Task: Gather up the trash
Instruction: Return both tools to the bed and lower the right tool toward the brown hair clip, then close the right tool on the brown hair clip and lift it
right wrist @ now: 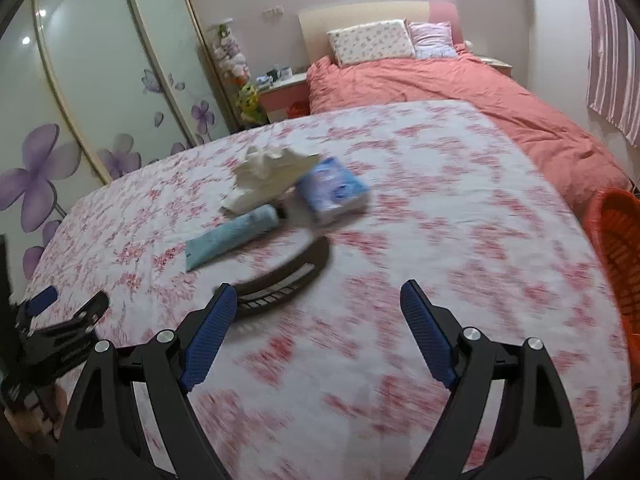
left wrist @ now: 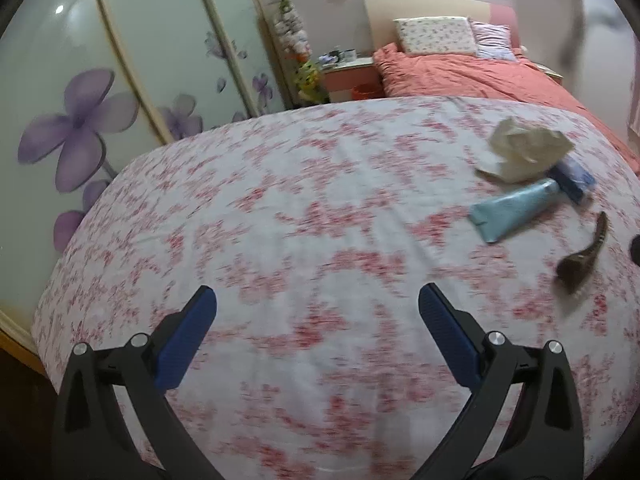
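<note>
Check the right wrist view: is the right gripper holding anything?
No. The right gripper is open and empty above the floral tablecloth, short of the dark comb.

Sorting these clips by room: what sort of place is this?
A home bedroom, most likely: a bed with pillows, a flower-patterned sliding wardrobe, and a bedside table.

My left gripper [left wrist: 317, 316] hangs with its jaws spread wide, nothing between the blue pads [left wrist: 187, 336] and nothing touching them. My right gripper [right wrist: 319, 312] is spread just as wide, its pads [right wrist: 209, 338] bare too. Both point forward and tilt slightly down. From my right wrist view, the left gripper [right wrist: 66, 300] shows off to the left of my right jaws, well apart from them, at about the same height.
</note>
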`<state>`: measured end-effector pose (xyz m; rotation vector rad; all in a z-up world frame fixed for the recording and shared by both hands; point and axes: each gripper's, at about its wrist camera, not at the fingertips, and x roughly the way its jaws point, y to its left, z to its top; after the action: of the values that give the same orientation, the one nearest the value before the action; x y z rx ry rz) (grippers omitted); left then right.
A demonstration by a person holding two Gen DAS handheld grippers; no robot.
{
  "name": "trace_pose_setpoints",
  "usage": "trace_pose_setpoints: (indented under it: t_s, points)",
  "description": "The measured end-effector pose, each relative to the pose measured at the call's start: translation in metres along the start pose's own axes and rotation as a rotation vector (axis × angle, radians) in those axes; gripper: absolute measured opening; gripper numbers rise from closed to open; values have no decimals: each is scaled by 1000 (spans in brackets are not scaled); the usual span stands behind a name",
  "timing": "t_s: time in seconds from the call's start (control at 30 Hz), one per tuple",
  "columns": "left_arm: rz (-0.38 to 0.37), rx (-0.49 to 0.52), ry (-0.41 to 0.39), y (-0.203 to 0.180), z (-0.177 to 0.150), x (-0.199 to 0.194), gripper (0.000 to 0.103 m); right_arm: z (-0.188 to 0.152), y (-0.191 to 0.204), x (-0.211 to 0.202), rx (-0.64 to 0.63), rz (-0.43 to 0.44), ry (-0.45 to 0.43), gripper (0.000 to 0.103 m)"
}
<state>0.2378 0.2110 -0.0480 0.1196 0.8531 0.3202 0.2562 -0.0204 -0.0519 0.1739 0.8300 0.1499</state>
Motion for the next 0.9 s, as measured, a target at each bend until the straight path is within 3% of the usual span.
trace_pose_setpoints:
  t_s: [0.23,0.43,0.6,0.73,0.9]
  points:
    - [-56,-60,13,22,-2,9,99,0,24,29,-19,-54,71,80]
    - [-134,-68,16,18,-3,13,99,-2,-4,8,-83,-143,6,67]
    - [-195,-67,-10,7,-1,10,99,0,-35,5,40,-79,39,67]
    - [-207,-51,-19,-2,1,6,99,0,-30,9,101,-17,55,67]
    - [-212,-41,-15,-6,1,5,99,-7,-5,16,34,-85,83,72]
